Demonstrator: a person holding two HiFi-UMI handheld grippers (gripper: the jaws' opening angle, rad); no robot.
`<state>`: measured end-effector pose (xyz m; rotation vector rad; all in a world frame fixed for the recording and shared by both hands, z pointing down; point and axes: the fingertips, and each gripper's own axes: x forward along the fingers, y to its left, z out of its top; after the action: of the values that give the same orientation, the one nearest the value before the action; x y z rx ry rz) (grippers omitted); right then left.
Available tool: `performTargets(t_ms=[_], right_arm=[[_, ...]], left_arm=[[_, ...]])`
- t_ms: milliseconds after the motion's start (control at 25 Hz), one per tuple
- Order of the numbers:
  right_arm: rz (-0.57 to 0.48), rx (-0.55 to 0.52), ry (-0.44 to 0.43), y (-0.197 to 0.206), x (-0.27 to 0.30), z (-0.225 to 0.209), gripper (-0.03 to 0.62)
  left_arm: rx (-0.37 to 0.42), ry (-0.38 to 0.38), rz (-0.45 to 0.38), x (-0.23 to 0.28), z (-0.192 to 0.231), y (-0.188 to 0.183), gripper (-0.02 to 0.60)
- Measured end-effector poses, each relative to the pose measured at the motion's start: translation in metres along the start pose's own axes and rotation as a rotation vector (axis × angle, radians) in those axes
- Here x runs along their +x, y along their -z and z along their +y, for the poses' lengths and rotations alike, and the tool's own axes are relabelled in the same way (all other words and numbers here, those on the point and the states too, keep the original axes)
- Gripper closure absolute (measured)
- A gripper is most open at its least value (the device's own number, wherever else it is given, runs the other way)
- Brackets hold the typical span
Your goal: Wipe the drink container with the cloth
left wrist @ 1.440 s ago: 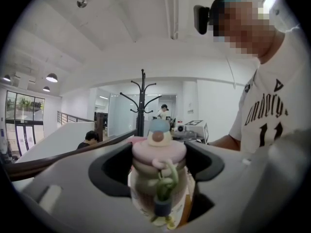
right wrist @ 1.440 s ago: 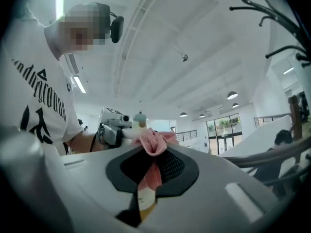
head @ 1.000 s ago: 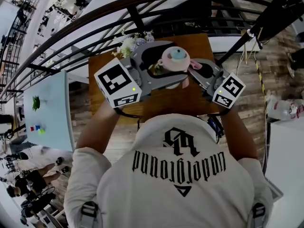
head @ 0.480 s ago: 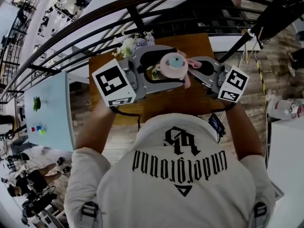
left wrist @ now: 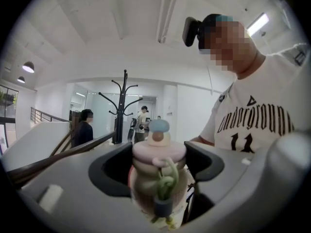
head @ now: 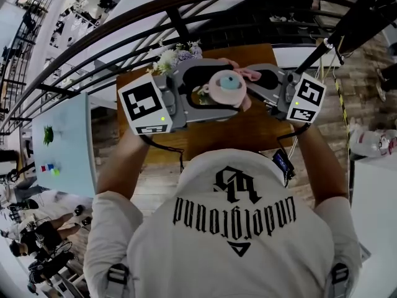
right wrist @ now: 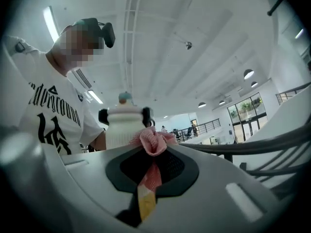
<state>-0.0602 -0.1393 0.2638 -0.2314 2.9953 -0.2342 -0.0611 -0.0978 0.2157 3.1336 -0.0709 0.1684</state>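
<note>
Over the wooden table [head: 248,132] I hold up a drink container [head: 227,85], a pale bottle with a pink lid and a blue cap. My left gripper [head: 214,89] is shut on it from the left. In the left gripper view the bottle [left wrist: 156,176] fills the space between the jaws of the left gripper [left wrist: 158,181], and a green strap [left wrist: 164,186] hangs down its front. My right gripper [head: 253,83] is shut on a pink cloth [head: 242,74], which lies against the bottle's far right side. In the right gripper view the cloth [right wrist: 152,144] bunches at the right gripper [right wrist: 153,154], touching the bottle [right wrist: 122,129].
A bunch of white flowers [head: 171,57] stands at the table's far left corner. Dark curved railings [head: 124,23] run behind the table. A pale blue table [head: 62,141] is to the left and a white bag [head: 367,143] lies on the floor at the right.
Both grippers have lifted and turned slightly. The right gripper has carried the cloth from the bottle's right side up round its far side. The bottle stays held in the left gripper.
</note>
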Motion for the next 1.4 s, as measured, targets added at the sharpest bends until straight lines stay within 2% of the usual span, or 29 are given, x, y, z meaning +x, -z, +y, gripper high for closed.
performTargets(t_ms=[200,360,520,680,880,1040,1280,1400], right_arm=[[0.054,0.102,-0.018,0.059,-0.005,-0.009,0.569],[0.086,0.135,-0.066,0.074,-0.006,-0.006,0.568],[0.047,0.115,-0.142,0.04,-0.004,0.001,0.569],[0.028,0.062,-0.239,-0.006,0.009,0.016,0.569],[0.031,0.055,-0.295,-0.022,0.025,0.022,0.569],[0.038,0.126,-0.295,0.0,0.027,0.012,0.569],[0.077,0.248,-0.23,0.067,0.01,-0.004,0.569],[0.084,0.278,-0.204,0.081,-0.005,-0.005,0.569]], left_arm=[[0.027,0.025,-0.005,0.003,-0.002,-0.008,0.199],[0.034,0.048,0.012,0.006,-0.012,-0.008,0.199],[0.009,0.082,0.058,0.013,-0.026,-0.003,0.199],[0.017,0.099,0.068,0.011,-0.036,0.0,0.199],[0.031,0.093,0.045,0.012,-0.042,-0.008,0.199],[0.03,0.088,0.022,0.016,-0.039,-0.014,0.199],[0.011,0.085,0.015,0.017,-0.035,-0.013,0.199],[0.001,0.072,0.014,0.015,-0.031,-0.013,0.199]])
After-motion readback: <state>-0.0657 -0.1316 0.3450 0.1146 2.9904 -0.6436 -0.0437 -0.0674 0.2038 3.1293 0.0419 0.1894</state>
